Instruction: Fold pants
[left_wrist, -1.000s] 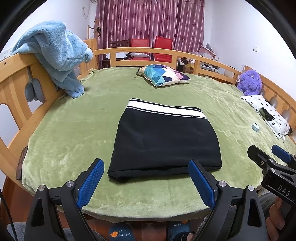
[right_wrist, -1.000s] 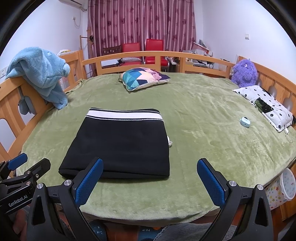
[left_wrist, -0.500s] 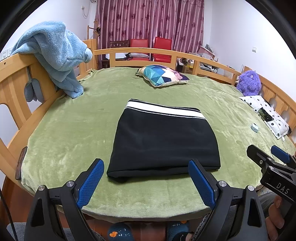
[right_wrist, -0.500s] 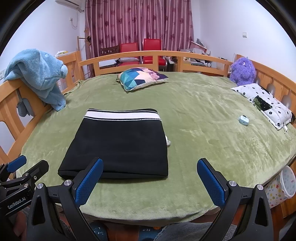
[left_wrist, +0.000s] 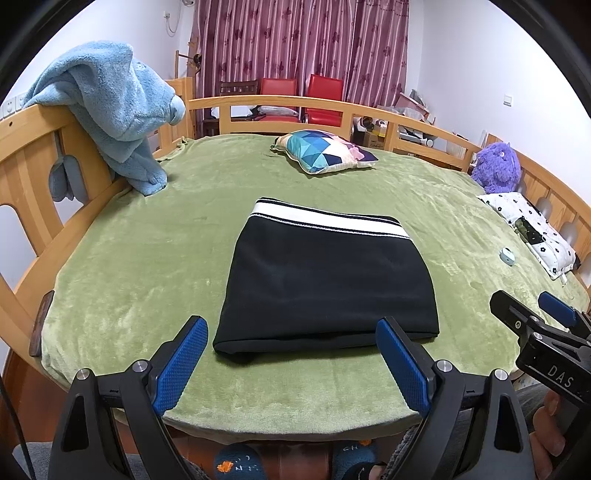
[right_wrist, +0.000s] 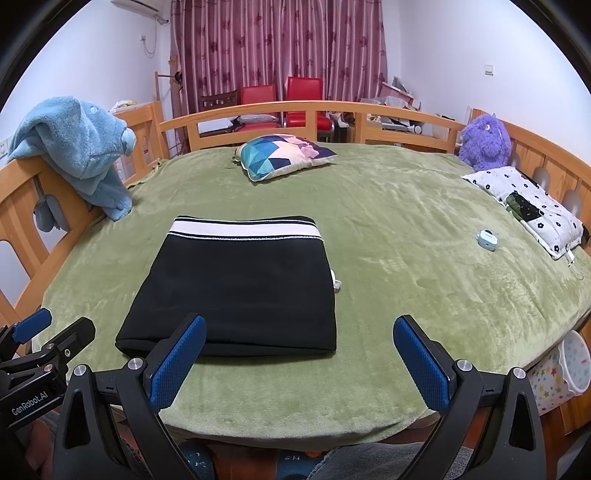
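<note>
The black pants (left_wrist: 328, 284) with a white waistband lie folded into a flat rectangle on the green blanket; they also show in the right wrist view (right_wrist: 236, 284). My left gripper (left_wrist: 291, 332) is open and empty, hovering at the bed's near edge just in front of the pants. My right gripper (right_wrist: 299, 332) is open and empty, to the right of the left one, off the pants' near right corner. Each gripper shows at the edge of the other's view.
The green blanket (left_wrist: 147, 266) covers a bed with wooden rails. A blue towel (left_wrist: 110, 110) hangs on the left rail. A colourful pillow (left_wrist: 325, 151), a purple plush (right_wrist: 484, 140), a spotted cushion (right_wrist: 532, 210) and a small blue case (right_wrist: 487, 240) lie further back and right.
Both grippers have drawn back and risen slightly from the bed. The pants lie as before.
</note>
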